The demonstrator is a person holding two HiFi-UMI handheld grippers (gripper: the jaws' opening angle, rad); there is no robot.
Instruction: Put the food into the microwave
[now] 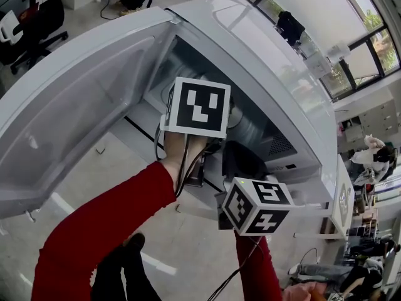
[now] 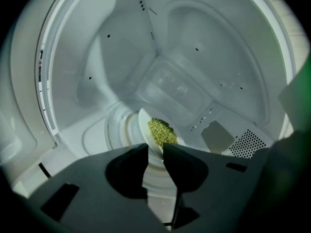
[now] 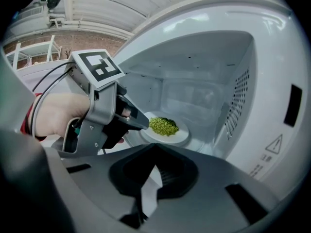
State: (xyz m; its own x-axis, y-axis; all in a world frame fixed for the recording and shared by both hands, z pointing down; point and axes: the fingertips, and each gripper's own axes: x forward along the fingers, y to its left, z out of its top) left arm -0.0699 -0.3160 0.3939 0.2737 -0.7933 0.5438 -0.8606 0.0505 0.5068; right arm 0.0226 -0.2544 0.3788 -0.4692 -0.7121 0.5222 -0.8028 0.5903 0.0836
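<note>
Microwave turntable bore a likely brittle plate of spillable green food just beyond your left gripper's parted, empty jaws; its rim suited gripping.

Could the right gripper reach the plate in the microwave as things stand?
Probably yes: the right gripper faces the open microwave and nothing lies between it and the plate. The left gripper sits at the plate's left rim only, so the right side is free.
</note>
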